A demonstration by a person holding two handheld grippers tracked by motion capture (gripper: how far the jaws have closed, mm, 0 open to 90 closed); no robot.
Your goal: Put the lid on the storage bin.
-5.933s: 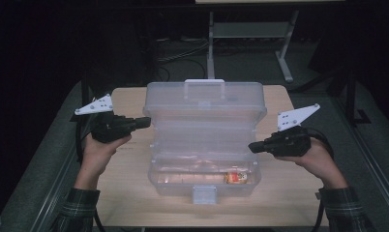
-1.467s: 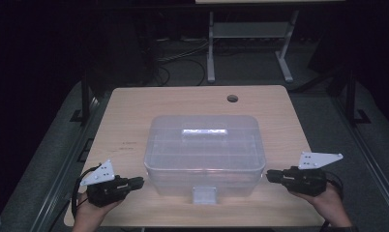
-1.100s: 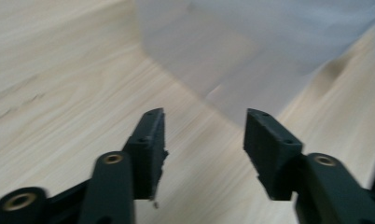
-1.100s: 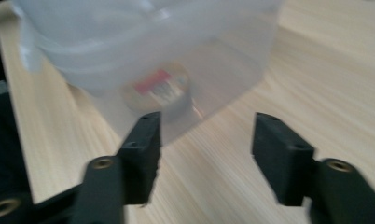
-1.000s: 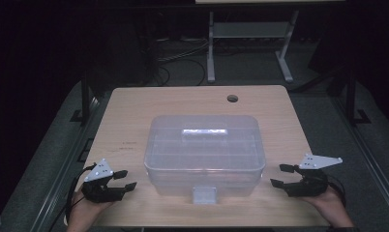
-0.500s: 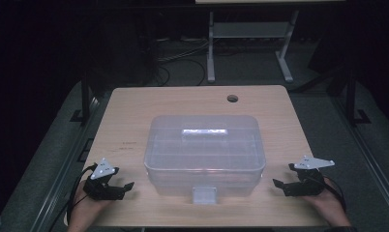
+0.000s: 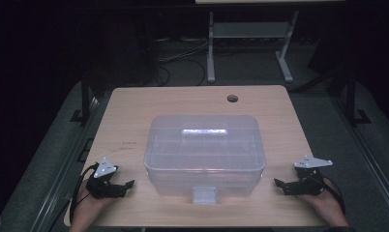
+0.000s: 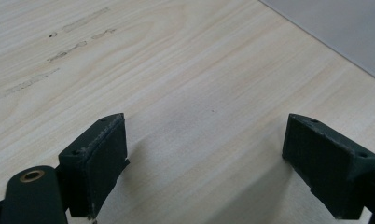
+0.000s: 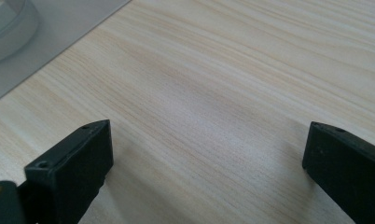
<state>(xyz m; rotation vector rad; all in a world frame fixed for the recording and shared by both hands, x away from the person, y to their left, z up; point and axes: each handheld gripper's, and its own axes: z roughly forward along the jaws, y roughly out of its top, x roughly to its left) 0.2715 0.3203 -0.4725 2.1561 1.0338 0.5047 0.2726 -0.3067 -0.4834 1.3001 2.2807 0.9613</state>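
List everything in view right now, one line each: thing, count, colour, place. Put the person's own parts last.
table: one, light wood, centre of the high view, with faint dark marks near its left side.
cable hole: one, dark, round, far right part of the tabletop.
storage box: one, clear plastic, lid closed, middle of the table, front latch toward the person.
metal stand: one, pale grey, on the floor beyond the table.
floor cables: several, dark, beyond the table.
left gripper: one, black, open, near left edge of the table.
right gripper: one, black, open, near right edge.
hands: two, holding the grippers.
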